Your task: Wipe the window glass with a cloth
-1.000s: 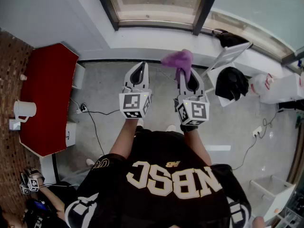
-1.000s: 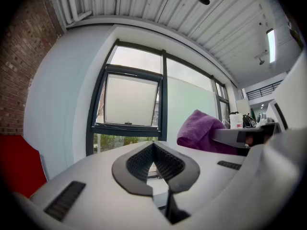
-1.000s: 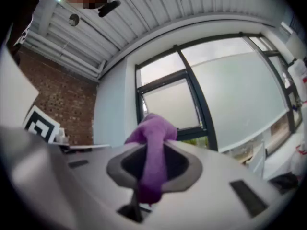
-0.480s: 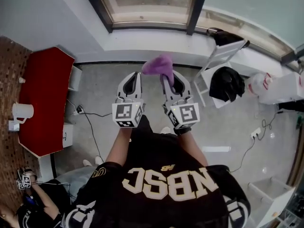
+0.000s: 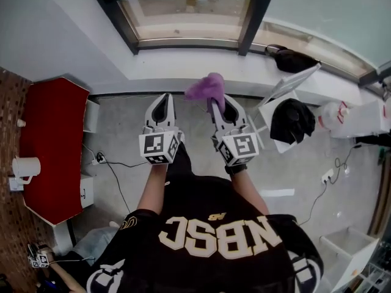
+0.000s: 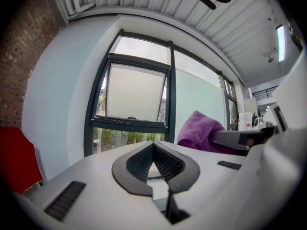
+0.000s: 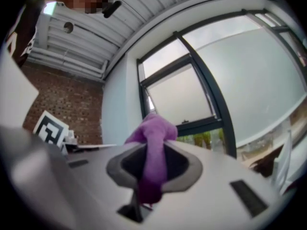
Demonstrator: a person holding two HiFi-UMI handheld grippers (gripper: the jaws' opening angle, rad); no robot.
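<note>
— Purple cloth (image 5: 208,89): held where?
— Item 1. Pinched in the right gripper (image 5: 222,106). Its fingers (image 7: 128,163) are closed on a fold, with a bunch standing out past the tips and a tail hanging behind them.
— Left gripper (image 5: 162,100)?
— Item 2. Fingers (image 6: 138,163) together, nothing between them. It is held just beside the right gripper, and both point up toward the window.
— Glass (image 5: 189,8)?
— Item 3. A pane in a dark frame (image 5: 252,18); the sash looks tilted open in the gripper views. The cloth is apart from it: the head view shows it over the floor (image 5: 122,121), short of the sill (image 5: 183,57). No contact.
— Condition of the glass: wiped or not?
— Cannot tell. No streaks, wet patches or dirt can be made out on it.
— Progress, then?
— A judgement only. The cloth is gripped and off the pane. That fits a cloth being brought up for a pass, and equally one drawn back from a pane already gone over. What is settled: the cloth is secure in the right fingers, and there is no wiping contact at this moment.
</note>
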